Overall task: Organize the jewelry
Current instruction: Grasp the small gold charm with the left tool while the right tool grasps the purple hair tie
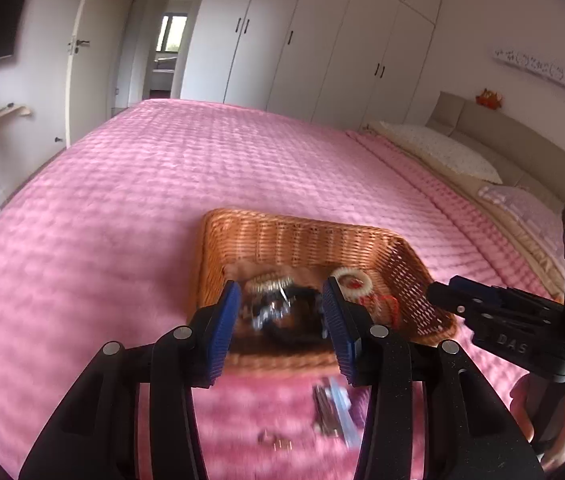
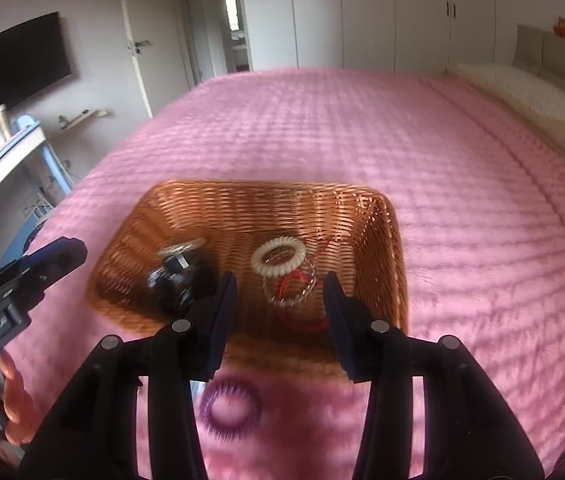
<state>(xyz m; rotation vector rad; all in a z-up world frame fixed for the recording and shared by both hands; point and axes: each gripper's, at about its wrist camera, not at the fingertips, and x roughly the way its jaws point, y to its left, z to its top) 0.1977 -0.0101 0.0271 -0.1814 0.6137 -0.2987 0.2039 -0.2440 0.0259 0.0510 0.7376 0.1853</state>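
Motion blur across both views, worst near the bottom edges. Dark tangle (image 1: 282,312) in the wicker basket (image 1: 302,236) unreadable in the left wrist view: black with metallic glints, item type unclear. Same dark heap (image 2: 180,280) in the right wrist view, left half of the basket (image 2: 242,204), a pale ring-like piece (image 2: 184,247) at its far edge, smeared. Near rim of the basket hidden behind the fingers in both views.

Inside the basket, right half: white spiral hair tie (image 2: 278,256), a clear bead bracelet (image 2: 292,284) just beside it toward the camera, red cord (image 2: 302,322) running under both. Exact overlap not resolvable.

On the pink bedspread (image 1: 162,184), outside the basket, near side: blurred dark and silver strip-shaped piece (image 1: 332,408) and a small gold-coloured bit (image 1: 274,440), both too smeared to name. Purple spiral hair tie (image 2: 232,400) on the bedspread, just short of the basket, below the right tool.

Left gripper (image 1: 284,308) released, jaws spread wide, nothing between, hovering over the near rim, aimed at the dark tangle. Right gripper (image 2: 280,300) likewise spread and empty, above the near rim, aimed at the bracelet side. Each tool visible in the other's view, side by side, apart, fingers of the holding hand (image 2: 14,384) partly cut off at frame edge.

Basket sits well in from the bed edges; wide bare bedspread on the far, left and right sides. Pillows (image 1: 438,152) well apart at the headboard.
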